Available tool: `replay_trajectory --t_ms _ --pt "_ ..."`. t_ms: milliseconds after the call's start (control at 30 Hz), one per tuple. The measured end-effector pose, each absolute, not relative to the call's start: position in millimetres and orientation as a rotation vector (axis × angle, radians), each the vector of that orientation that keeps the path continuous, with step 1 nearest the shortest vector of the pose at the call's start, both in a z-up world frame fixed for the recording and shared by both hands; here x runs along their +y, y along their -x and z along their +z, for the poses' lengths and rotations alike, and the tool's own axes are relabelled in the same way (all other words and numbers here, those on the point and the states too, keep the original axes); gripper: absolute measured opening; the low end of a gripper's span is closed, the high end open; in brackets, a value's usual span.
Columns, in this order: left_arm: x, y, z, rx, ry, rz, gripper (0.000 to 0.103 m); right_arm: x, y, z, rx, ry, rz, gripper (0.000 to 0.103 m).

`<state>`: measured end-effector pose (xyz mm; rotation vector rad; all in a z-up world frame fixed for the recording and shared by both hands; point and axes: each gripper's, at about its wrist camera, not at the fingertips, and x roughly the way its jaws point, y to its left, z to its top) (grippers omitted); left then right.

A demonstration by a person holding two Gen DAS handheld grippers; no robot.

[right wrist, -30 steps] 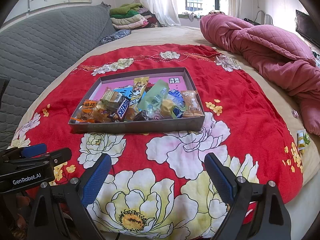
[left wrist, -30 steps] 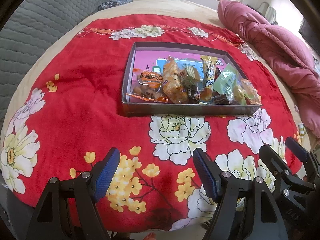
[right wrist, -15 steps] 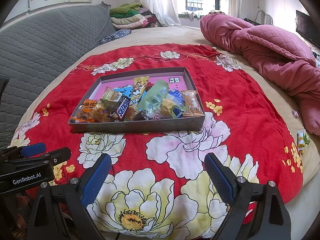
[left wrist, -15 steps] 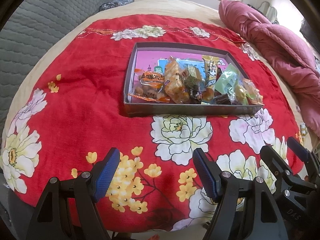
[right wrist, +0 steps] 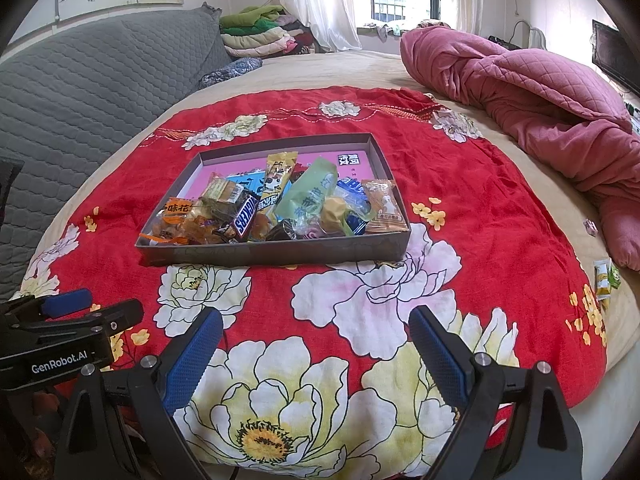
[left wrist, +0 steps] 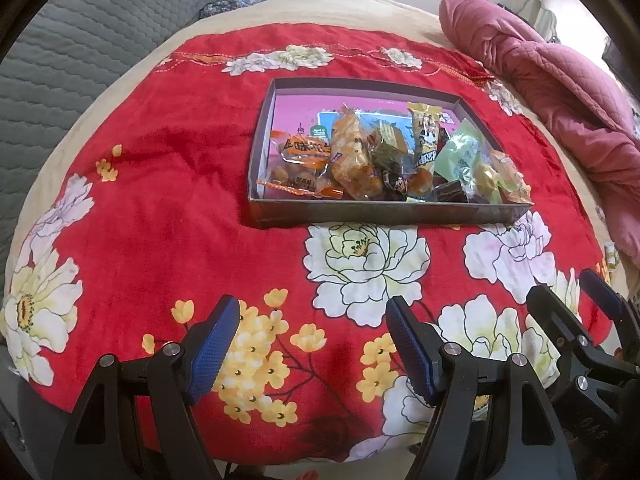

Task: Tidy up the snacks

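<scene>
**Snacks heaped in the tray, both grippers wide and empty**

A shallow grey cardboard tray with a pink printed floor (right wrist: 280, 250) sits on the red floral blanket (right wrist: 480, 240) spread over the bed. The wrapped snacks (right wrist: 276, 208) are piled against the tray's near wall, overlapping one another; its far half shows bare pink floor. A dark chocolate bar in a brown wrapper (right wrist: 245, 218) lies slanted in the heap, and a pale green pouch (right wrist: 310, 194) leans across the middle. One small yellow-and-green packet (right wrist: 604, 278) lies outside the tray, far right on the beige sheet near the pink quilted duvet (right wrist: 540, 92).

The left gripper (left wrist: 312, 346) and the right gripper (right wrist: 316, 354) both hover over the near blanket, well short of the tray, each with its blue-padded fingers spread apart and nothing between them.

Whether the heap is the finished gathering or a pile awaiting sorting cannot be judged from here. The risks are plain enough: the wrappers are slick and stacked loosely, so a pinch on one could drag its neighbours over the low wall. The tray is light and rests on soft bedding, so a sideways push may slide or tip it.
</scene>
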<state>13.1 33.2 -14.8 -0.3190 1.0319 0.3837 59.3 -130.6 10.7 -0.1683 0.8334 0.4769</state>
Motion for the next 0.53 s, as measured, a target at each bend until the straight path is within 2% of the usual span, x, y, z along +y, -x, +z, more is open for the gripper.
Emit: replay_trajectory --t_ms 400,533 --pt "43.0 -20.1 -29.6 1.046 0.331 0.390 0.077 -132.1 -73.2 -5.4 0.881 0.148 0.474 0.094" --pt "79.4 -28.9 -34.0 1.027 0.339 0.461 0.077 -148.3 -100.7 -10.4 0.915 0.050 0.465 0.094"
